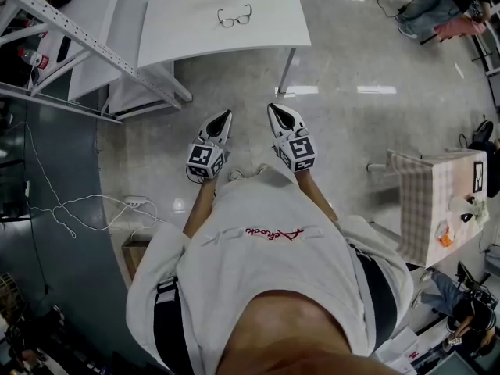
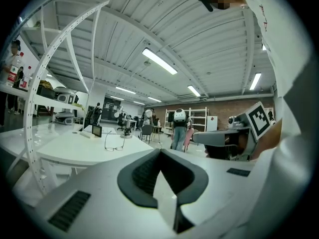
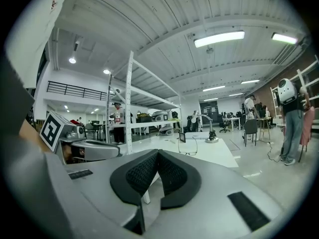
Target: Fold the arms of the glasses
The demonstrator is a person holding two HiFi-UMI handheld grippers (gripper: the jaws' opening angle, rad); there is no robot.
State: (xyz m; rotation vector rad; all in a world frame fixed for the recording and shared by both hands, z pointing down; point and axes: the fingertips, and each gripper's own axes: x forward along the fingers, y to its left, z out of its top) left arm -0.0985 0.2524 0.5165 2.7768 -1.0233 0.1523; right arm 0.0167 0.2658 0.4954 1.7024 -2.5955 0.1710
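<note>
A pair of thin-framed glasses (image 1: 234,18) lies with its arms unfolded on a white table (image 1: 187,37) ahead of me. Both grippers hang side by side over the floor, well short of the table and pointing roughly level toward it. My left gripper (image 1: 225,117) is shut with nothing in it. My right gripper (image 1: 275,111) is shut and empty too. In the left gripper view the glasses (image 2: 114,141) sit far beyond the closed jaw tips (image 2: 159,151). The right gripper view shows the glasses (image 3: 188,146) on the table past its closed tips (image 3: 157,152).
A perforated metal rack frame (image 1: 86,41) slants at the left beside the table. A white cable and power strip (image 1: 134,202) lie on the floor at the left. A table with a checked cloth (image 1: 426,201) stands at the right. People stand far off (image 2: 178,128).
</note>
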